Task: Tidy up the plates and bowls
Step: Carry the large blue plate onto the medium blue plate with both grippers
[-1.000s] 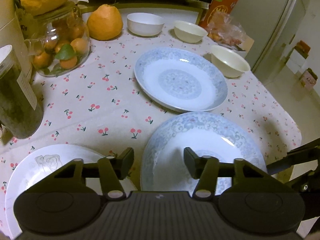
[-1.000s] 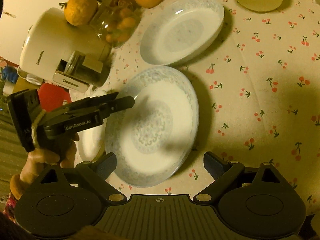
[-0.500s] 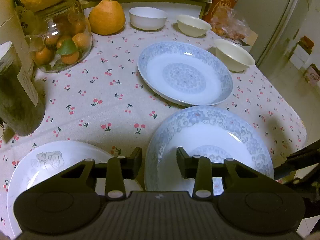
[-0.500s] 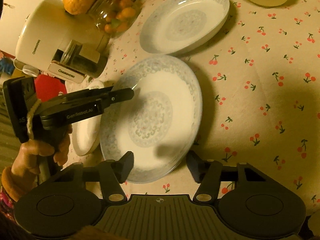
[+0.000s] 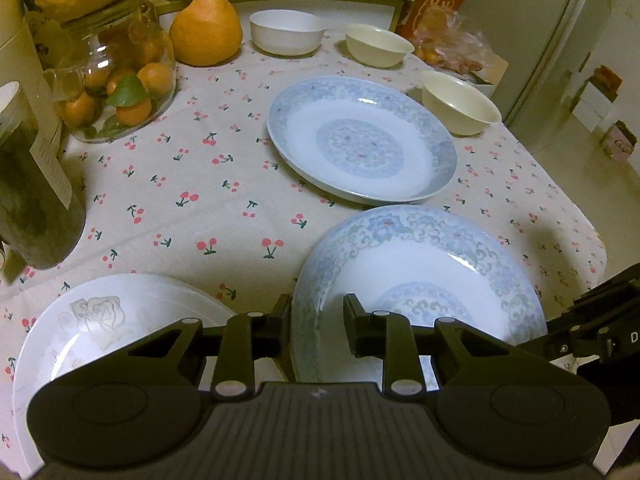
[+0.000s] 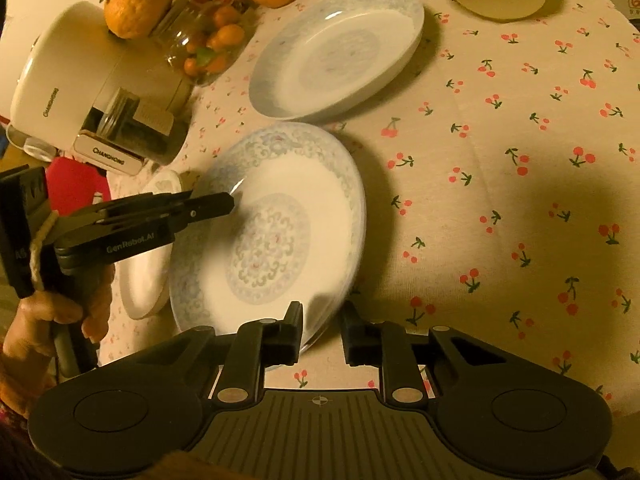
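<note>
The near plate (image 5: 420, 276), blue-patterned, lies at lower centre of both views on the cherry-print desk (image 5: 200, 184). The left claw (image 5: 316, 320) is narrow, one finger outside the plate's left rim and one inside it; whether the pads touch the rim I cannot tell. The right claw (image 6: 320, 330) is equally narrow and straddles the plate's lower edge (image 6: 264, 236), contact likewise unclear.

A second blue plate (image 5: 362, 140) lies beyond it, apart. A white plate (image 5: 112, 320) with a rose print sits at lower left of the left view.

Three bowls (image 5: 286, 32) (image 5: 378, 44) (image 5: 460, 102) stand along the top, all empty. A glass jar (image 5: 120, 84) at upper left holds small oranges and leaves; a large citrus (image 5: 206, 30) sits beside it, and a dark jar (image 5: 32, 200) is at the left edge.

Only the right view shows the hand (image 6: 44, 320) gripping the left tool, and a white appliance (image 6: 68, 76) at upper left. Only the left view shows the two farthest bowls whole.
</note>
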`<act>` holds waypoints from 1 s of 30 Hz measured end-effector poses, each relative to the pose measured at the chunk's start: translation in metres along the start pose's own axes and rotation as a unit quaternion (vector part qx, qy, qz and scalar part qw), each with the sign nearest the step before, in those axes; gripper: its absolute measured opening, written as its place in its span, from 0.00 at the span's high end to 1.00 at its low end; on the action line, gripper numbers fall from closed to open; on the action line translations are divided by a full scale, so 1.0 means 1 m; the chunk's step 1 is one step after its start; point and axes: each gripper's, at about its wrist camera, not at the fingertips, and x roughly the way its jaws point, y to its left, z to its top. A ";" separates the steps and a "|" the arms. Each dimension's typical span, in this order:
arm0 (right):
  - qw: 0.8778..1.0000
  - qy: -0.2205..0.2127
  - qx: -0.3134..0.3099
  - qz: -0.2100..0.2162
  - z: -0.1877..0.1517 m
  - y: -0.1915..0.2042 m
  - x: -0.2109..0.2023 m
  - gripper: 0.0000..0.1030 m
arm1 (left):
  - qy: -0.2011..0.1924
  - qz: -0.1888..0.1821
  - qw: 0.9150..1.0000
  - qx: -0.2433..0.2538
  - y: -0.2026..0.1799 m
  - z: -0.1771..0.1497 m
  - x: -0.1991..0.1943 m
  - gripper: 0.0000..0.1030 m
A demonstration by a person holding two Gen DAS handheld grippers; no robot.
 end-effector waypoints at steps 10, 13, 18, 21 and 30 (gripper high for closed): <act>1.000 -0.007 -0.001 0.005 -0.003 0.002 -0.005 0.81 | -0.023 -0.012 1.000 -0.005 -0.001 0.002 -0.013 0.76; 1.000 -0.015 0.000 0.010 -0.004 0.002 -0.010 0.81 | -0.029 -0.013 0.999 -0.007 -0.001 0.002 -0.017 0.76; 0.999 -0.035 0.003 0.017 0.000 0.001 -0.021 0.81 | -0.047 -0.021 0.998 -0.025 0.001 0.004 -0.024 0.76; 0.999 -0.046 0.014 0.018 0.006 -0.002 -0.026 0.81 | -0.055 -0.027 0.997 -0.037 0.000 0.007 -0.025 0.76; 0.996 -0.080 0.041 0.012 0.032 -0.012 -0.034 0.81 | -0.074 -0.031 0.994 -0.076 0.001 0.019 -0.020 0.76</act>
